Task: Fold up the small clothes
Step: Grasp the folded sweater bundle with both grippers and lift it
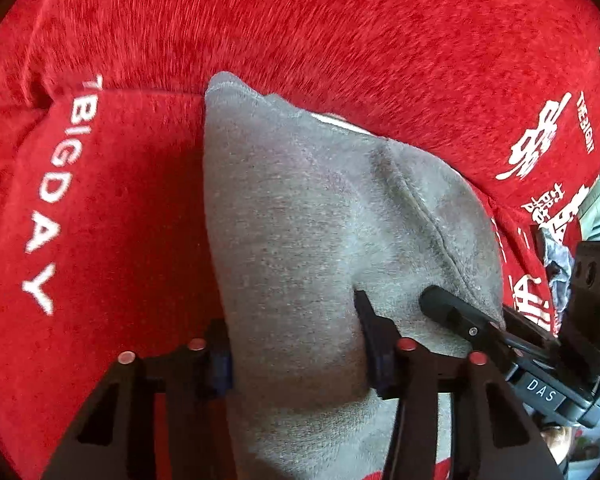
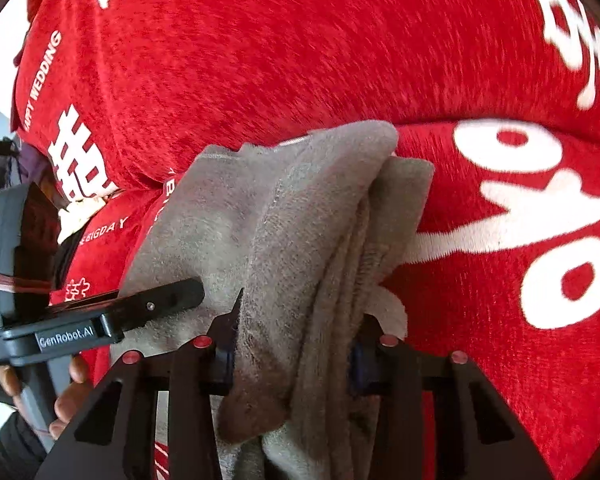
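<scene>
**Both claws clamped on one grey garment**

While the red plush cover [image 1: 340,32] fills the whole background, a small grey fleece garment [image 1: 300,220] lies on top of it, bunched and partly doubled over. White lettering and large white characters are printed across the red fabric, on what looks like a sofa or bed, though I cannot tell which.

The left claw [image 1: 296,344] has its two fingers pressed against either side of the grey cloth, holding a wide band of it. From that side the right claw's black finger shows too, lying against the garment's seamed edge.

The right claw [image 2: 296,340] grips a thicker bundle, several layers of the grey garment [image 2: 300,208] gathered between its pads, with folds hanging down below the jaws. In that view the left claw's finger rests against the cloth just beside it, and a person's hand [image 2: 66,396] wraps the grey handle lower left.
</scene>
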